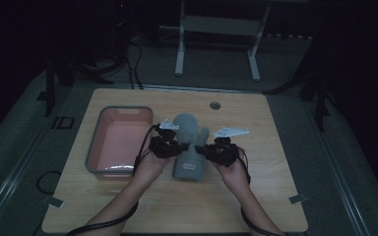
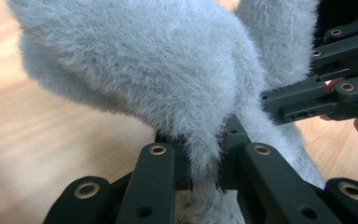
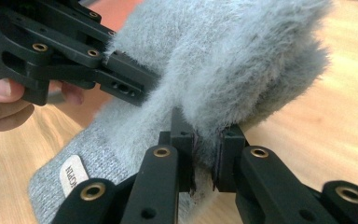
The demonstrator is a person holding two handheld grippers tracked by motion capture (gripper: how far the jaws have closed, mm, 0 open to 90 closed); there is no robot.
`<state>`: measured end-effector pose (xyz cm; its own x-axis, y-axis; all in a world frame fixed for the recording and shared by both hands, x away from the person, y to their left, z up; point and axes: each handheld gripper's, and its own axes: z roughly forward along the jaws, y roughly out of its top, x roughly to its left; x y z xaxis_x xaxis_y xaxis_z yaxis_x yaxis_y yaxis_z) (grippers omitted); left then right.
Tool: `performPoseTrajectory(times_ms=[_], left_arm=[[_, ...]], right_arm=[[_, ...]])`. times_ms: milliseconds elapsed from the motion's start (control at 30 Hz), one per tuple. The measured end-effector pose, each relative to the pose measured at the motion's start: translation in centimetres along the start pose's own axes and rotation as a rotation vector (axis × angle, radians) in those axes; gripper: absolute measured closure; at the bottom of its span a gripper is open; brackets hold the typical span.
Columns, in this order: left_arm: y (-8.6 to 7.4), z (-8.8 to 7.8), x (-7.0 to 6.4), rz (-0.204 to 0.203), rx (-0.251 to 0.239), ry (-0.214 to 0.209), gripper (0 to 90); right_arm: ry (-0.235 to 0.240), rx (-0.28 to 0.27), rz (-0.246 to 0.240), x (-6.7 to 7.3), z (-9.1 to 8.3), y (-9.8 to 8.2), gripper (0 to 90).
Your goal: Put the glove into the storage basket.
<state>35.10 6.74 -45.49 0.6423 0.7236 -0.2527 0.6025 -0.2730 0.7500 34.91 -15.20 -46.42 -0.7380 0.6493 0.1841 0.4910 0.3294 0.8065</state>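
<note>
Both tongs, left (image 1: 173, 146) and right (image 1: 207, 149), are clamped on the grey mitten (image 1: 189, 142) at mid-surface, pink tub (image 1: 94, 157) at nine o'clock, so it's gripped but not yet moved anywhere.

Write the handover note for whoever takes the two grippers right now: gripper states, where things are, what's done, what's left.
Left gripper: shut on the left edge of the grey fuzzy mitten.
Right gripper: shut on the mitten's right edge, near the thumb.
The mitten lies mid-table, cuff towards the person, its fuzzy part raised slightly between the jaws, the cuff resting on the wood.
The pink bin sits just left of it, with nothing in it.
Done: both grips taken.
Left: probably lift the mitten and move it; the bin looks a likely place, though that is a guess.
</note>
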Motion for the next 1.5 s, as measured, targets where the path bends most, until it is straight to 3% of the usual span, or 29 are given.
performPoseTrajectory(times_ms=[367,567,1000,1500], left_arm=[[2.1,-3.4,0.7,0.020,-0.045,0.036,80.5],[2.4,-5.5,2.2,0.012,-0.067,0.048,80.3],[2.2,-10.0,4.9,-0.011,-0.088,0.115,80.4],[0.2,-14.8,8.8,-0.074,-0.085,0.208,80.4]], right_arm=[[0.016,-0.044,-0.041,1.5,-0.3,4.2,81.7],[0.027,-0.048,-0.068,2.5,0.5,6.0,81.7],[0.080,-0.053,-0.109,5.3,3.4,9.6,81.7],[0.143,-0.023,-0.149,9.6,8.5,12.9,81.7]])
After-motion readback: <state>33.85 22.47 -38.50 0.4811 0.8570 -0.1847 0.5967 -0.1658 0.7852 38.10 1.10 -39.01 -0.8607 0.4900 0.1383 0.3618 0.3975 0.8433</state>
